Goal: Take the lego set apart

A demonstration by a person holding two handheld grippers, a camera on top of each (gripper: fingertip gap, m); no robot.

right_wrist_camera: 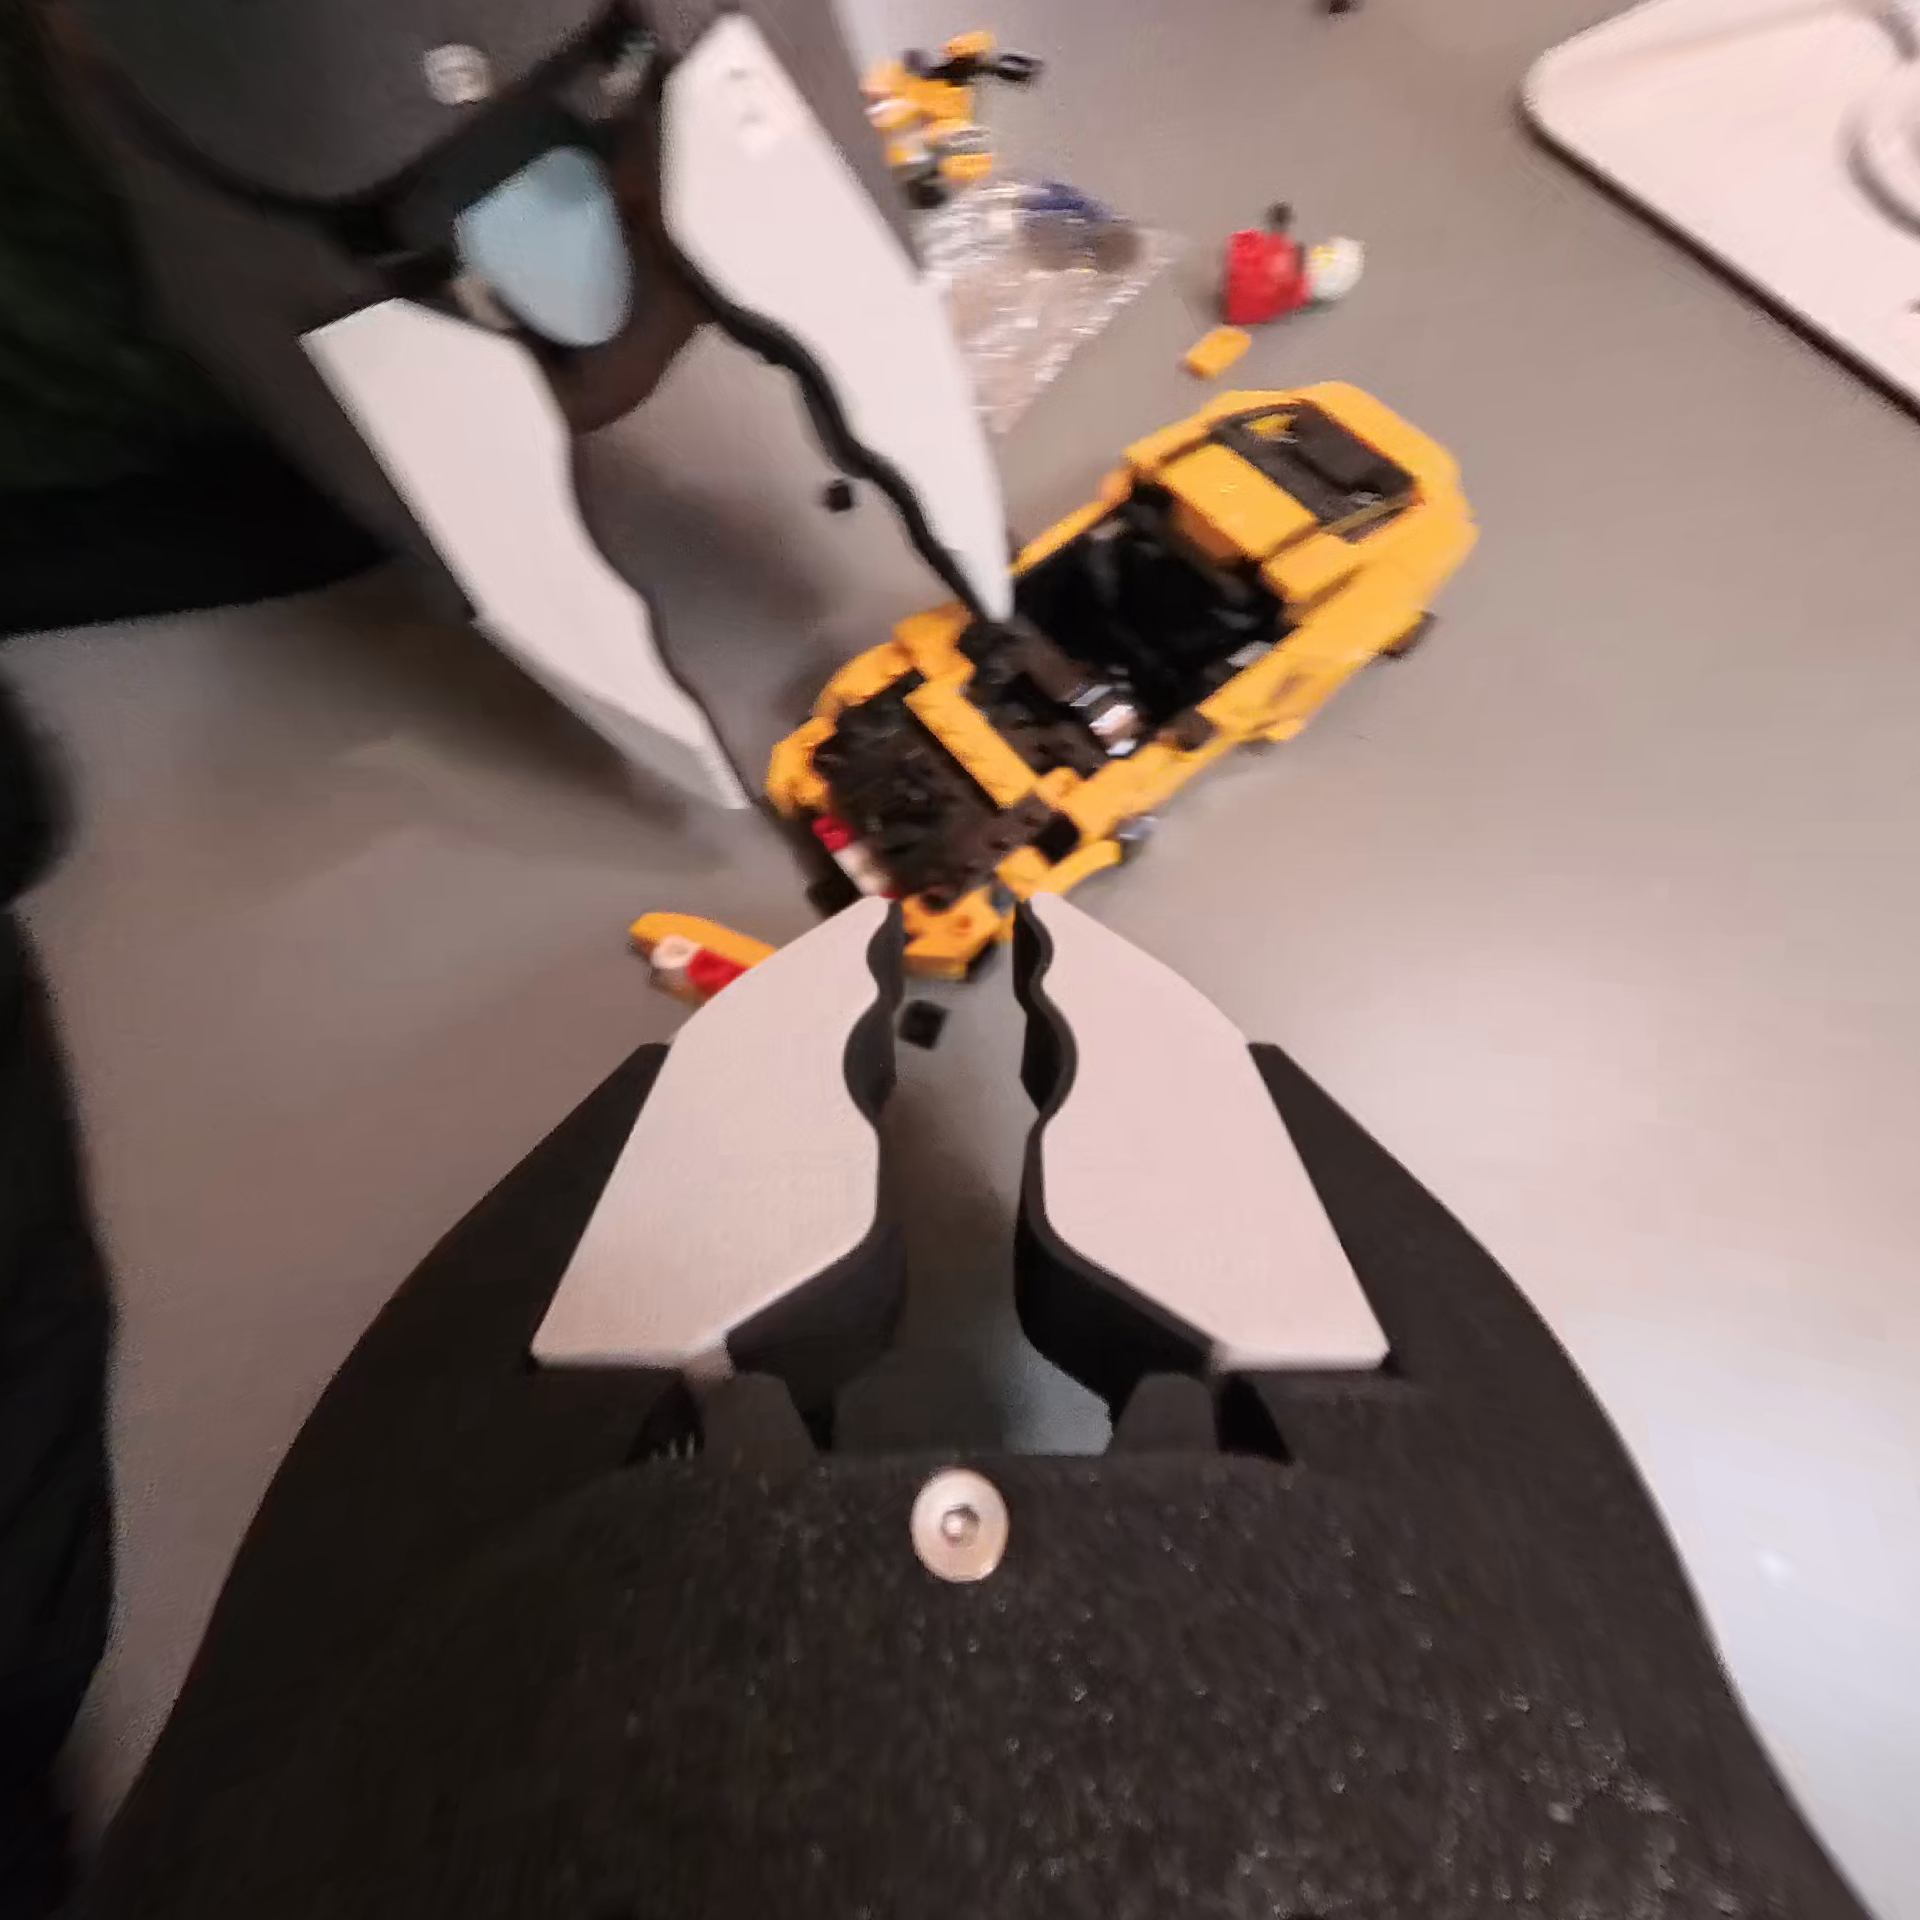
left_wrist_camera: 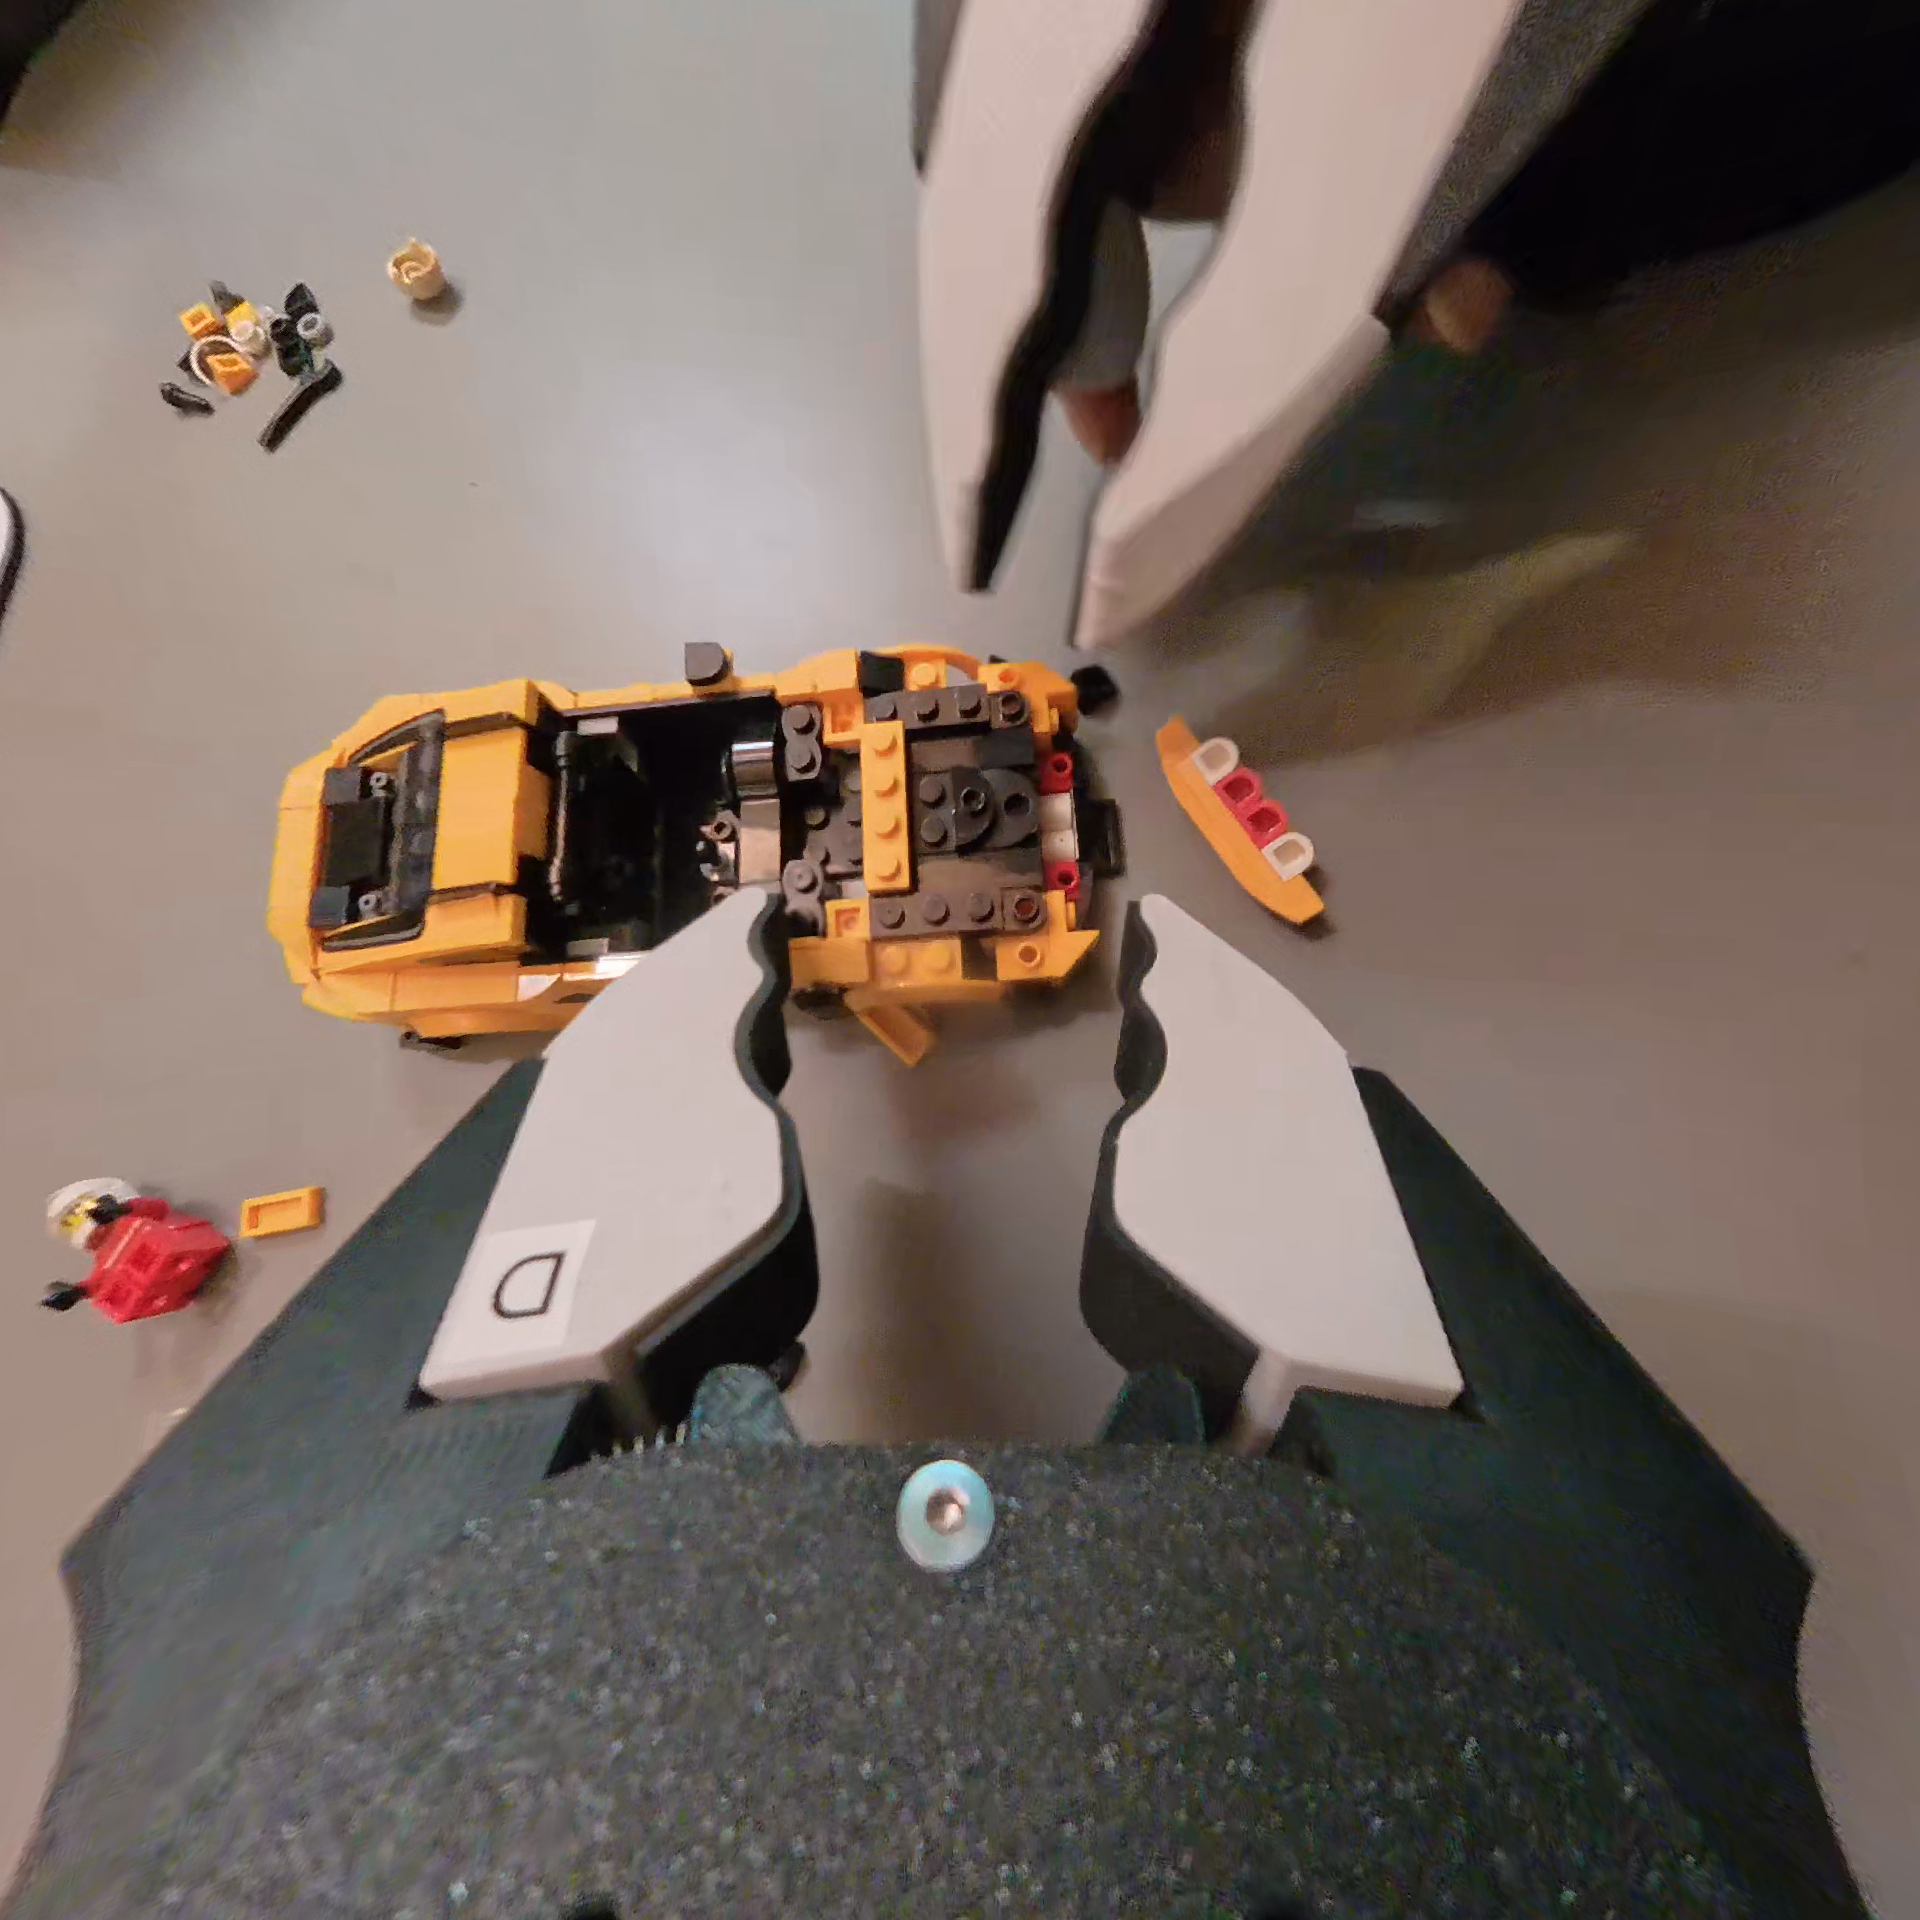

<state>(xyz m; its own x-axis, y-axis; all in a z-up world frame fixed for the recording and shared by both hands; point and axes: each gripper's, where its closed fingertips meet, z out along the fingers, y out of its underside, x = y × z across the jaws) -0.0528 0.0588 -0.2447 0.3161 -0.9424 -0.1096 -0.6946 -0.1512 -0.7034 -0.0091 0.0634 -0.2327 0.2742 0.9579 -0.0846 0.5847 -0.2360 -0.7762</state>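
Observation:
A yellow and black lego car [left_wrist_camera: 675,831] lies on the grey table [left_wrist_camera: 623,468] with its roof and rear cover off, studs showing. It is also in the right wrist view [right_wrist_camera: 1143,644]. My left gripper [left_wrist_camera: 945,914] is open and empty, its tips at the near side of the car's rear, one over the body and one just past the tail. It also shows in the right wrist view [right_wrist_camera: 862,707]. My right gripper [right_wrist_camera: 956,914] is narrowly open and blurred, just off the car's far rear corner, holding nothing; it also shows in the left wrist view [left_wrist_camera: 1029,603]. A detached orange and red rear strip [left_wrist_camera: 1242,821] lies behind the car.
A small black piece [left_wrist_camera: 1091,683] lies by the tail. A pile of small parts [left_wrist_camera: 249,343], a tan round piece [left_wrist_camera: 416,268], a red minifigure [left_wrist_camera: 135,1252] and an orange tile [left_wrist_camera: 281,1210] lie on the table. A clear plastic bag [right_wrist_camera: 1029,291] and a white tray [right_wrist_camera: 1745,177] are farther off. Tip to tip, the grippers are about 5 centimetres apart. The orange tile [left_wrist_camera: 281,1210] is about 12 centimetres from my left fingertips. It turns up in the right wrist view [right_wrist_camera: 1216,355] as well.

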